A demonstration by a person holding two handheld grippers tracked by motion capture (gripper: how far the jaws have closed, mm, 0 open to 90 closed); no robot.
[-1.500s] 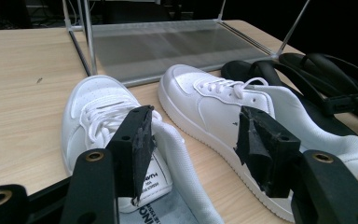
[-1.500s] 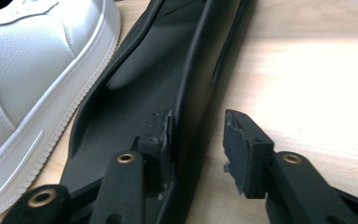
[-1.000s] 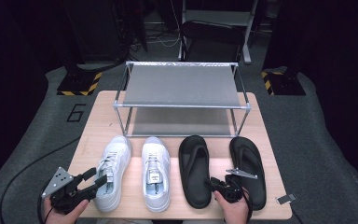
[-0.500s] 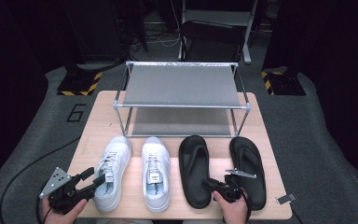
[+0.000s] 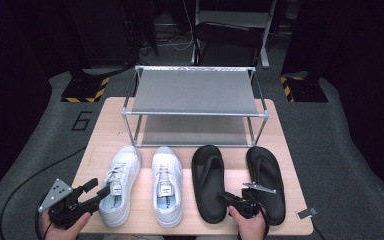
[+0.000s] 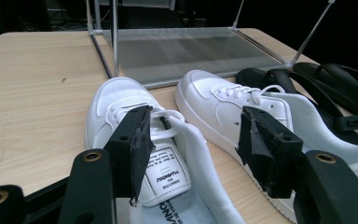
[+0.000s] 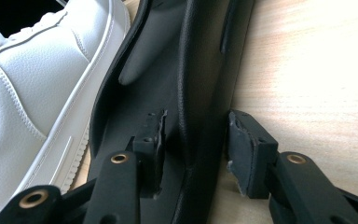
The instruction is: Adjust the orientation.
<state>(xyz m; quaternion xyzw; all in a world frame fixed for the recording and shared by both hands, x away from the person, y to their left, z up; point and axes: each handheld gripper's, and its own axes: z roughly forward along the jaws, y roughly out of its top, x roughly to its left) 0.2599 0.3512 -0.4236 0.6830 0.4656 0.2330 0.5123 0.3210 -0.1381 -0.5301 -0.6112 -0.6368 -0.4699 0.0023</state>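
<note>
Work in hand: we are taking up the shoes laid in a row on the table (image 5: 95,130) in front of the empty two-tier rack (image 5: 195,92)
Left gripper (image 5: 96,191): we are holding it with jaws wide and nothing between the pads, straddling the heel opening of the left white sneaker (image 6: 135,135)
Right gripper (image 7: 193,147): its jaws have just been closing a little; we are setting one inside the left black slipper (image 7: 177,84) and one outside its side wall, pads not yet pressing as far as we can tell
Where the things are lying: left white sneaker at the table's left, right white sneaker (image 5: 167,182) just beside it, then the left black slipper and the right black slipper (image 5: 267,180)
How the sneaker is likely handling: light, padded collar yielding, smooth upper a bit slippery; we are judging the heel collar the best hold
How the slipper is likely handling: light, rubbery, bending easily; we are favouring the raised side wall near the heel
Risk: a slipper drooping or twisting when lifted by one edge
</note>
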